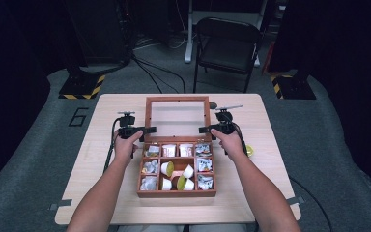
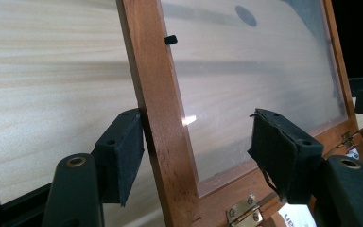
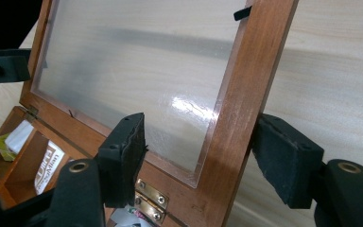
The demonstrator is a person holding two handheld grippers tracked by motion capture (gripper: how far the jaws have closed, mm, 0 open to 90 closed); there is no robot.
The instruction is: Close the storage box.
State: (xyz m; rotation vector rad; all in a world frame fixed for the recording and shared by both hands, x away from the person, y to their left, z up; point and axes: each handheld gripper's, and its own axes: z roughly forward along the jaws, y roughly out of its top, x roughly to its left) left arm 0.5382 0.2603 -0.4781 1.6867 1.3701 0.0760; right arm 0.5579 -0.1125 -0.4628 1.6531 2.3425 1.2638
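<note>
Scene: a person sits at a pale wood bench [image 1: 251, 193], forearms reaching in from the bottom of the high view, w/ one tool in each hand.
Box: reddish-brown wooden compartment box [image 1: 176, 193] at bench centre, nine cells in a 3x3 grid holding small cups and paper-wrapped sachets.
Lid: glass-paned wooden lid [image 1: 177, 100] stands open, leaning back on brass hinges [image 3: 150, 200] at the box's far edge.
Left hand-held gripper [image 2: 196, 158]: jaws part open, straddling the lid frame's left upright; outer pad touches or nearly touches the wood, inner pad is clear of the glass, so no firm hold yet.
Right hand-held gripper [image 3: 203, 158]: jaws part open around the right upright; both pads near the frame, the outer one just beside it; contact can't be told.
Why so: both tools meet the lid low down, near the hinge, one per side, prob. to steady it evenly and avoid twisting the hinges.
Nearby: a small yellow-green object [image 1: 249, 150] lies on the bench right of the box.
Background: dark folding chair [image 1: 228, 46], cables on grey floor.
</note>
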